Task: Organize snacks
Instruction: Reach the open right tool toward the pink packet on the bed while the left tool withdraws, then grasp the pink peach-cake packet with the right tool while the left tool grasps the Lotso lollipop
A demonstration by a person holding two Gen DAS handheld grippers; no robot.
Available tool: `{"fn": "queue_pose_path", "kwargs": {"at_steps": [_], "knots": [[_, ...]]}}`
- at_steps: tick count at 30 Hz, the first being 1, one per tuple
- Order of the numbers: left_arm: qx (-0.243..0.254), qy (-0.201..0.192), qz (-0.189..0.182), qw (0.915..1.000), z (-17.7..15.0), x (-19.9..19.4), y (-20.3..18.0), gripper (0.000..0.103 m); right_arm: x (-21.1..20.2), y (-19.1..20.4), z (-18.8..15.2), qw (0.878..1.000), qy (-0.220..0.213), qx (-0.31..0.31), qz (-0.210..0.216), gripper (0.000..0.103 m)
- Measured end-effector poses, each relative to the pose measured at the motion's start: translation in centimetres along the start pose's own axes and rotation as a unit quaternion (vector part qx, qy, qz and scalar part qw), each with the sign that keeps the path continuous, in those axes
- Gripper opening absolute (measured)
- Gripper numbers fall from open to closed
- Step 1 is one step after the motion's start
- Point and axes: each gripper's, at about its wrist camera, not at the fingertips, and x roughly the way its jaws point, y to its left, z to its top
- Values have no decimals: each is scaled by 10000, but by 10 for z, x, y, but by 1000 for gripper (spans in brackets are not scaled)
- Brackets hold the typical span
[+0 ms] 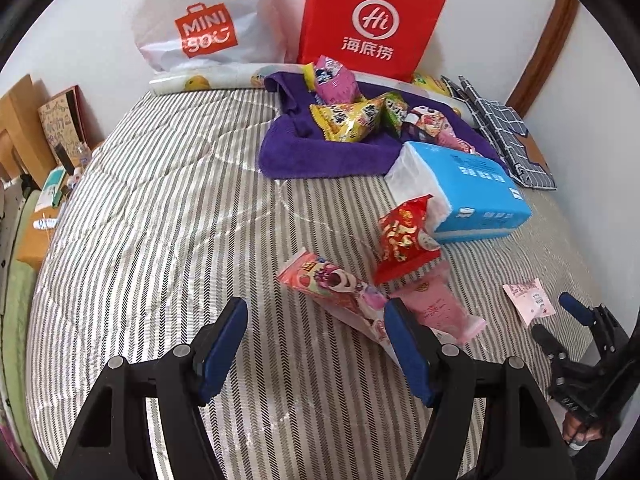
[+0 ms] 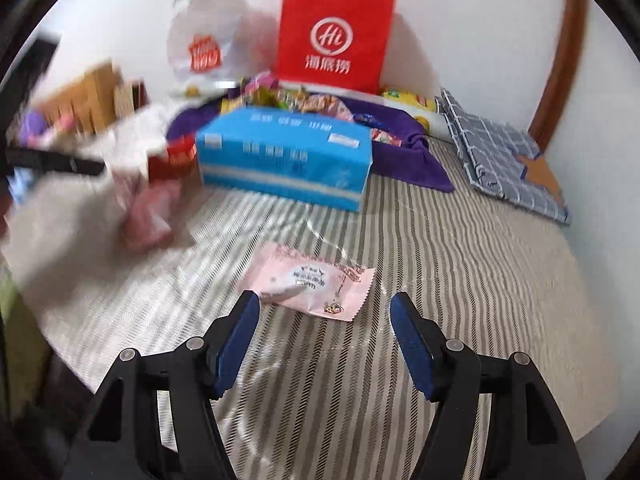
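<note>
Each wrist camera looks steeply down past its own fingers, close over the striped bedcover [image 1: 160,200]; both share the blue tissue pack [image 2: 284,156] ahead.

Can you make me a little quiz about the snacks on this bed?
1. True or false: the right gripper holds the pale pink packet.
2. What colour is the towel under the snack pile?
3. Which lies nearest the left gripper? A) the blue tissue pack B) the strawberry bear packet C) the red paper bag

Key: 1 false, its jaws are open and empty; 2 purple; 3 B.
</note>
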Motion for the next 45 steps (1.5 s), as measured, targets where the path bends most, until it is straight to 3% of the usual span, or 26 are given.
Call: {"fn": "queue_pose_path", "kwargs": {"at_steps": [7, 12, 15, 16, 18, 21, 25, 27, 29, 33, 41, 45], "knots": [[-126, 133, -57, 9998, 2, 14, 10, 69, 21, 1, 11, 9989, -25, -328, -339, 69], [-297, 239, -296, 9988, 0, 21, 17, 69, 37, 3, 27, 9990, 11, -403, -189, 72], [-416, 273, -477, 9976, -1, 24, 17, 69, 45, -4, 34, 9996, 203, -125, 126, 71], [-428, 295, -516, 9973, -1, 25, 16, 69, 47, -7, 35, 9994, 248, -15, 229, 69], [-428, 296, -618, 9967, -1, 27, 12, 69, 51, -16, 36, 9961, 321, 373, 733, 48], [-364, 302, -702, 9964, 0, 30, 0, 69, 52, -20, 36, 9955, 299, 573, 695, 44], [-322, 174, -347, 9987, 2, 39, -17, 63, 56, -23, 34, 9945, 273, 819, 593, 42], [-114, 55, 29, 9999, 5, 43, -25, 33, 54, -26, 35, 9951, 208, 891, 376, 41], [81, 6, 166, 9998, 9, 45, -27, 25, 56, -29, 37, 9958, 246, 874, 121, 41], [144, -91, 481, 9987, 18, 47, -17, 24, 59, -40, 39, 9956, 224, 913, -40, 41], [337, -215, 760, 9963, 27, 63, -13, 24, 74, -70, 47, 9902, 355, 1341, -168, 41], [377, -406, 800, 9953, 24, 63, -13, 26, 78, -77, 44, 9873, 443, 1522, 112, 42]]}}
